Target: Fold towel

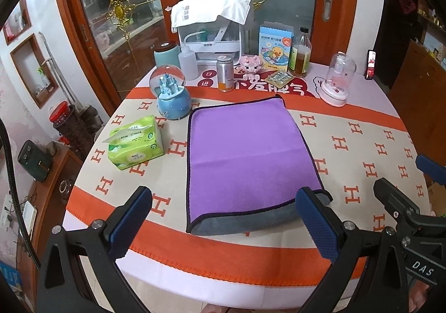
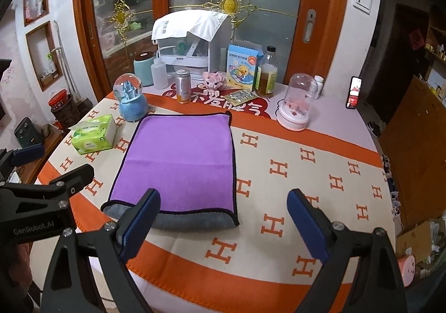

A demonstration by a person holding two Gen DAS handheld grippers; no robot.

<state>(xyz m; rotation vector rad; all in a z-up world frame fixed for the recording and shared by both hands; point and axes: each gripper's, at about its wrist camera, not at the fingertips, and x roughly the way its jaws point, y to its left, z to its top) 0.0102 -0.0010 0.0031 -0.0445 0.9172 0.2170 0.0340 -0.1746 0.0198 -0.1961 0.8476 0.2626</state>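
Towel (image 1: 245, 157): flat, long axis running away from both; L tongs (image 1: 223, 218) and R tongs (image 2: 223, 218) apart, empty, at near edge, L more centred.

The cloth-covered table (image 2: 278, 145) lies bare to the right of the purple towel (image 2: 181, 159), wide enough for a gripper to pass. On the left, a green tissue pack (image 1: 133, 143) and a blue snow globe (image 1: 171, 95) stand just beside the towel's far corner. Behind it, a tin (image 1: 225, 73), a pill sheet (image 1: 278, 79), a bottle (image 1: 299, 53) and a glass dome (image 1: 336, 81) line the back, seemingly apart from it.
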